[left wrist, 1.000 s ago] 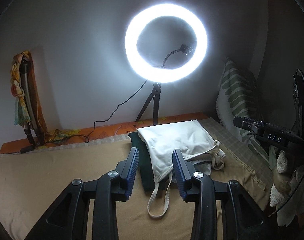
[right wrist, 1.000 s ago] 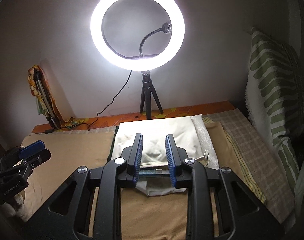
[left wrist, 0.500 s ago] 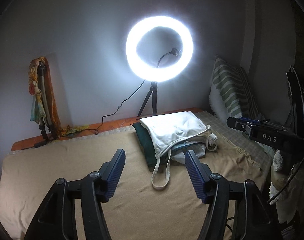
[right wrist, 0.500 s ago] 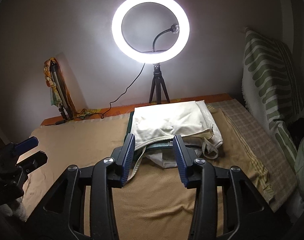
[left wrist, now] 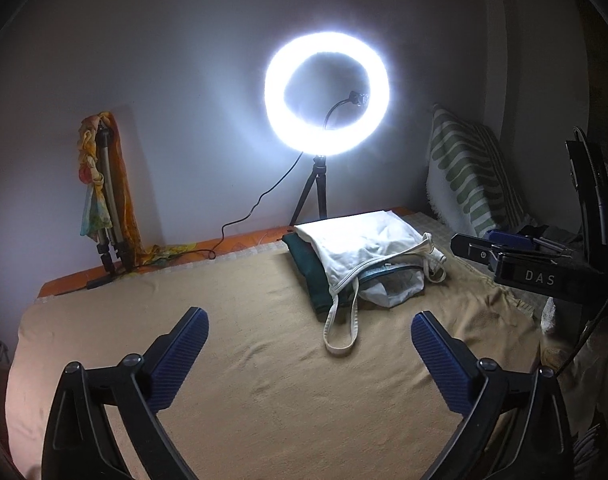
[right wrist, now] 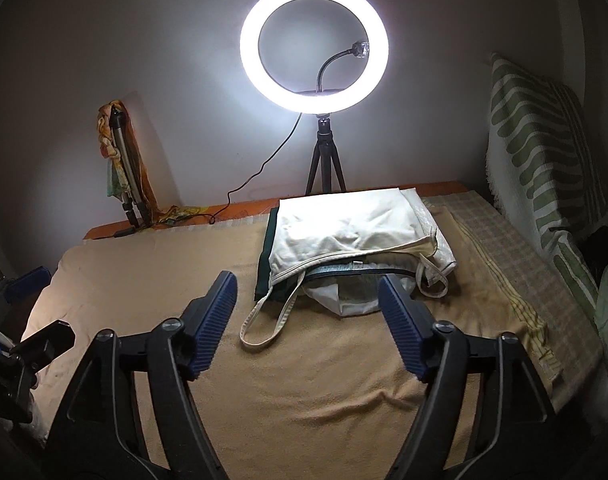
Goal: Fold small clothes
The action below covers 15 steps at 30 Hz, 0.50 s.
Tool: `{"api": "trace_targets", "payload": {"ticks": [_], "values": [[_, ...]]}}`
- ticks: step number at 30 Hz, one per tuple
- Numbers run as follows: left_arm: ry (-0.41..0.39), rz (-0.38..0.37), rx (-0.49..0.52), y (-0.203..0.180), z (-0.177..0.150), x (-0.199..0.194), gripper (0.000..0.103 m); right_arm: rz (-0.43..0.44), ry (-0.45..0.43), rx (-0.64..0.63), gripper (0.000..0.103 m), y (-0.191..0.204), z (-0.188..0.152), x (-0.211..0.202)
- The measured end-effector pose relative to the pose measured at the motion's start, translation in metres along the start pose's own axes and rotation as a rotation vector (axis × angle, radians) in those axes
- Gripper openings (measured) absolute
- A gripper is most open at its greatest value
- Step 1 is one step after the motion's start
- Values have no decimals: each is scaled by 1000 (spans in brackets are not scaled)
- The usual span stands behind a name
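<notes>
A folded white top with straps lies on a pile of folded clothes at the far side of the tan blanket. A dark green garment lies under it. One strap loop trails toward me. My left gripper is open and empty, above the blanket short of the pile. My right gripper is open and empty, its jaws apart just in front of the pile. The right gripper also shows at the right of the left wrist view.
A lit ring light on a tripod stands behind the pile. A folded tripod wrapped in a scarf leans on the wall at left. A green striped pillow stands at right.
Both grippers have opened wide and pulled back from the pile. The white top now lies folded on the pile, let go.
</notes>
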<state>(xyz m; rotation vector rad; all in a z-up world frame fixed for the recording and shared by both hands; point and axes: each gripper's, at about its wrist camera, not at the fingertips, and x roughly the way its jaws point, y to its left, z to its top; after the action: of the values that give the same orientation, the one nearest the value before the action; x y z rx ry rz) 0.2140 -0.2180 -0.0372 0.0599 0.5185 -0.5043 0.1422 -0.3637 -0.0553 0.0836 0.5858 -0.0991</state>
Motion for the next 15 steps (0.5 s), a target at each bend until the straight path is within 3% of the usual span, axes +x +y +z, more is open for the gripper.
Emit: {"api": "trace_targets", "payload": {"ticks": [4, 7, 15], "values": [[4, 16, 7, 0, -5, -1, 103, 6, -15, 25, 87, -6, -1, 1], [-6, 67, 16, 1, -8, -2, 103, 8, -39, 31, 102, -8, -4, -1], [15, 88, 14, 5, -15, 1, 103, -25, -36, 18, 103, -11, -12, 8]]}}
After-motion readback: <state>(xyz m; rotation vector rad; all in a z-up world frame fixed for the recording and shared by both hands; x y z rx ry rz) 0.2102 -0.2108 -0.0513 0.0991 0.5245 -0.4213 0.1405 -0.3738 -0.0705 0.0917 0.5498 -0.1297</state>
